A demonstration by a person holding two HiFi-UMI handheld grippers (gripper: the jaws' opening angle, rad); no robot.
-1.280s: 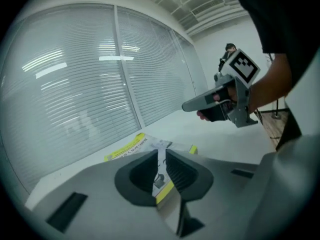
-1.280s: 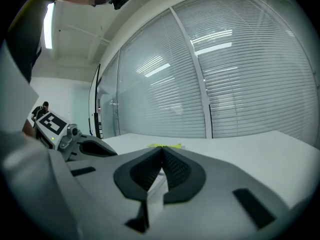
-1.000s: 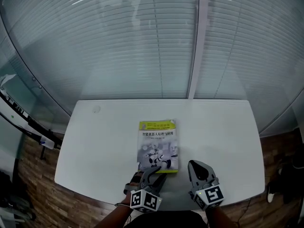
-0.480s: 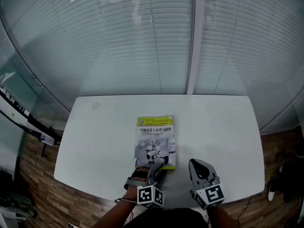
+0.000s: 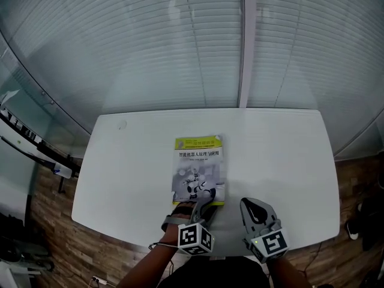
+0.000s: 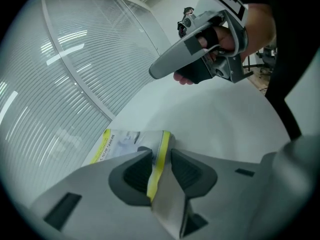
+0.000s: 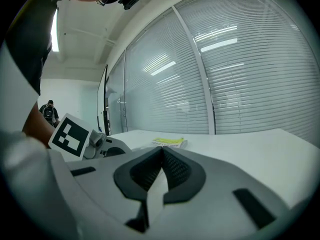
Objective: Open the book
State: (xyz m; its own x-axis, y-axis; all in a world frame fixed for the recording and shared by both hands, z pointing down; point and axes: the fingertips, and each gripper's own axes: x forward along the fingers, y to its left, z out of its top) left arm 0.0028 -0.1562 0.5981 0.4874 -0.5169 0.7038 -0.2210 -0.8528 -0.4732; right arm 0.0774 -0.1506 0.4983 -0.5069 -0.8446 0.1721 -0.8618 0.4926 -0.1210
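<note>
The book (image 5: 198, 167), with a yellow band and a robot picture on its cover, lies shut in the middle of the white table (image 5: 120, 179). My left gripper (image 5: 201, 206) reaches over its near edge. In the left gripper view the jaws have just been closing, and the cover's yellow-striped near edge (image 6: 159, 159) curls up, pinched between the pads (image 6: 135, 171). My right gripper (image 5: 252, 207) hovers just right of the book's near corner, its pads (image 7: 172, 166) pressed together with nothing between them. It also shows in the left gripper view as the right gripper (image 6: 156, 73).
Glass walls with horizontal blinds (image 5: 180, 53) rise right behind the table's far edge. A small round cap (image 5: 122, 125) sits in the table's far left corner. Wooden floor (image 5: 54, 221) shows on both sides.
My left gripper has moved forward and down onto the book's near edge, and its jaws have narrowed round the cover. The right gripper has stayed put.
</note>
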